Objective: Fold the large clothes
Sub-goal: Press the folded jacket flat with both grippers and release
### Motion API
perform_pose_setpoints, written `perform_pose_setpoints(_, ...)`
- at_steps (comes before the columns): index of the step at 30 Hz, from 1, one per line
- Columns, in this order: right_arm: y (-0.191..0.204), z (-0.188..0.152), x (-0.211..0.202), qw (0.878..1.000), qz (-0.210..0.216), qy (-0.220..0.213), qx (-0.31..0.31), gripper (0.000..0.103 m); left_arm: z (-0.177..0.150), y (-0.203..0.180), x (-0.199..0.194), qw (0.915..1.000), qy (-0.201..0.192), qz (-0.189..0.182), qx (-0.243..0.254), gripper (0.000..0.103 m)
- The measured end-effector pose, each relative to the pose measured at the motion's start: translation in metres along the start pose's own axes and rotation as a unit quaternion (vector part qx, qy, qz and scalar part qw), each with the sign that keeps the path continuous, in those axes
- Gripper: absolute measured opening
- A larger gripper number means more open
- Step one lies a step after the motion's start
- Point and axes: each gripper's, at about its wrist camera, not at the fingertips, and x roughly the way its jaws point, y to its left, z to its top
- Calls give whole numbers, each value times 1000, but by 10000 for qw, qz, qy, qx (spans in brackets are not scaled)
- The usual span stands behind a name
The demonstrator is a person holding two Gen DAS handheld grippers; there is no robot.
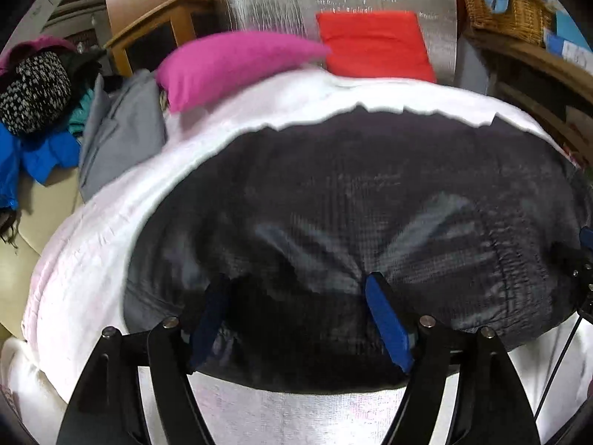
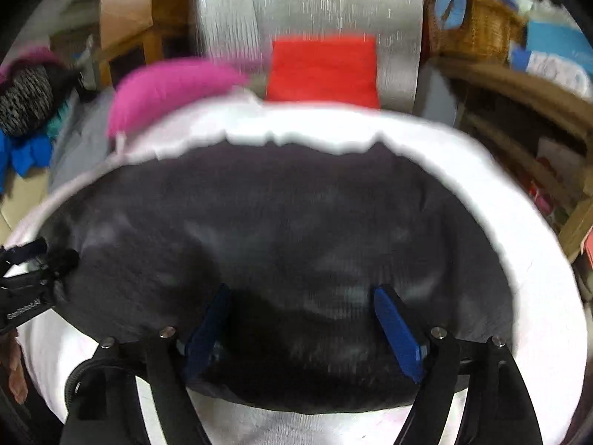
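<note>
A dark garment (image 1: 352, 222) lies spread on a white blanket (image 1: 111, 222) atop a silver mat (image 1: 296, 419), filling the centre of both wrist views, its near hem at six o'clock and its jagged far edge at twelve. The left gripper (image 1: 296, 307) hovers over the near hem with its blue pads (image 1: 389, 326) spread wide, no fold of cloth pinched between them; the right gripper (image 2: 302, 319) matches it, its pads (image 2: 398, 333) parted above the same dark fabric, holding nothing. Whether the tips brush the cloth is hard to say, as both views are smeared by motion. The right gripper shows at the three o'clock edge of the left view, and the left one at nine o'clock in the right view, so the pair work side by side along one hem. Beyond the blanket, a pink cushion (image 1: 229, 63) sits at eleven o'clock and a red cloth (image 1: 374, 44), flat and square, at twelve. A heap of clothes (image 1: 37, 111) waits at nine o'clock, a wicker basket (image 1: 507, 11) at one. The garment looks compact and doubled over, suggesting at least one fold is made; further folds, and the heap, appear to remain.
</note>
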Motion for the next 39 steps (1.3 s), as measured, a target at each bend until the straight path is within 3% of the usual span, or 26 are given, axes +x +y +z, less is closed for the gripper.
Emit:
perform_pose_setpoints(3,-1,5,-10,9999,-13,81,82,84,4,5,-6,9999,81,-39,-101,76)
perform_pose_setpoints(10,2,15,-35,9996,-33,-235,136,87,5,4,-30,9998,19,-111,-142,76)
perform_pose_setpoints(14,-4,8,1,9990,-132,345,253,87,2,-2,-24,9996,195,-140,-147,76)
perform_pose_setpoints(21,-7,13,-23,9994,-84,56,338,87,2,6,-31,9994,183,-181,-250,76)
perform_pose_setpoints(25,-19,7,-5,9977,-112,534,409,89,-3,8,-18,9979,497,-303,-281,77)
perform_pose_setpoints(32,-3,19,-67,9985,182,37,523,90,7,6,-70,9983,1,-480,-336,78)
perform_pose_setpoints(39,13,-3,-126,9975,381,-109,584,91,4,3,-132,9972,-482,-468,-341,87)
